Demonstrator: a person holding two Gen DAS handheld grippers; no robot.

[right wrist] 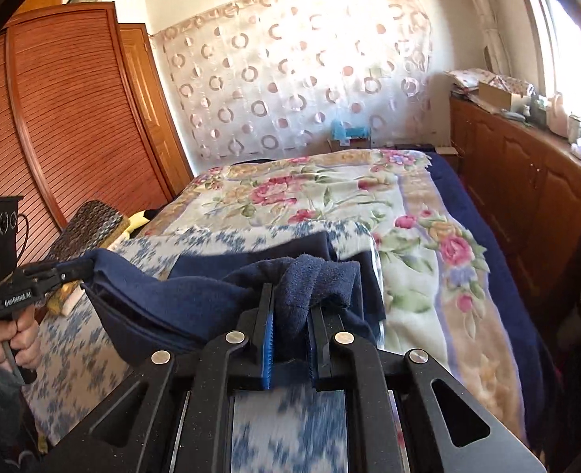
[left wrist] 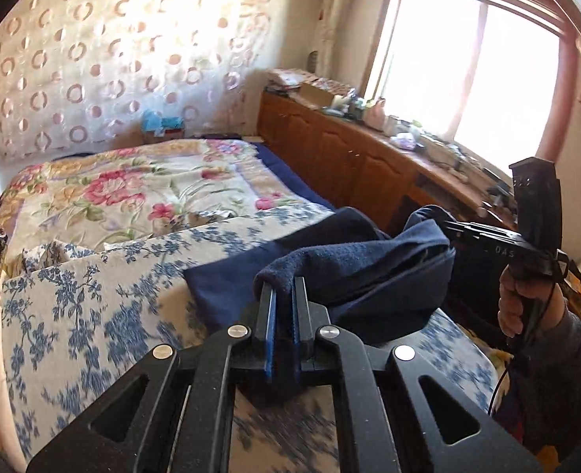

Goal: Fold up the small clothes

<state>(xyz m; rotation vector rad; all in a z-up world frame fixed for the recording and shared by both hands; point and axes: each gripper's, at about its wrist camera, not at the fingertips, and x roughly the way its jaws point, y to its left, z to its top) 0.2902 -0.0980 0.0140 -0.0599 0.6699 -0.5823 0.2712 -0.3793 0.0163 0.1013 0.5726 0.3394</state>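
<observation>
Dark navy garment of soft, matt, fleecy cloth, nap rough and towel-like at the bunched edges. Left gripper and right gripper of matt black, finely grained plastic, with shiny round metal pins and ribbed blue pads. Blue-and-white floral bedsheet of smooth printed cloth. Pink-flowered quilt, lightly textured. Slatted brown wardrobe, upper left, of glossy varnished wood. Sheer, circle-patterned curtain.
</observation>
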